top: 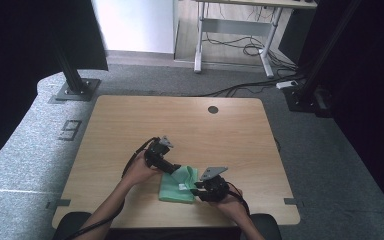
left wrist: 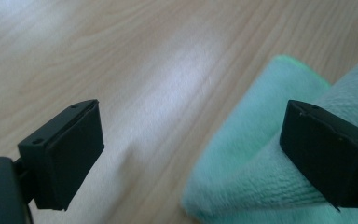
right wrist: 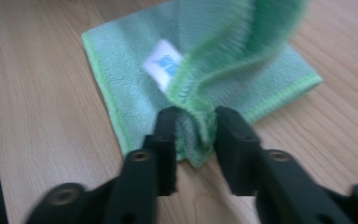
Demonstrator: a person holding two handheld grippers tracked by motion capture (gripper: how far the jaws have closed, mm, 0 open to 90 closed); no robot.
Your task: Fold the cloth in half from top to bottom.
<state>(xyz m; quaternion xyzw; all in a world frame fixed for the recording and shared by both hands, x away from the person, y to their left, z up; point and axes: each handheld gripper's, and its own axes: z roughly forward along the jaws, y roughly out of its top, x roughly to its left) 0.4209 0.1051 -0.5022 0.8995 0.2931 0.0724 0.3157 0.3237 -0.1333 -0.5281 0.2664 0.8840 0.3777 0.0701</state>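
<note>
Green microfibre cloth (top: pixel 178 186), folded into a rough square with a brighter green stitched edge, lies on the near part of the light wooden worktop (top: pixel 130 120), between the two hands. From the high view both claws sit at it: the left claw (top: pixel 176 168) at its far left corner, the right claw (top: pixel 196 192) at its near right edge. That view is too small to read the jaws, and that's where the claw cameras earn their place.

Right gripper view: the right claw (right wrist: pixel 195 140) is nearly closed, its black jaws pinching a bunched fold of the cloth (right wrist: pixel 121 56) between them. The pinched layer rises off the flat layers beneath and curls up and away from the claw. A small white label with blue print (right wrist: pixel 163 64) shows on the flat layer just beside the raised fold.

Left gripper view: the left claw (left wrist: pixel 191 149) stands wide open, holding nothing. One jaw hangs over bare wood; the other sits against the cloth (left wrist: pixel 247 140), on a rolled or lifted fold at its edge. A corner of the cloth pokes into the gap between the jaws, with open worktop beyond it.
</note>
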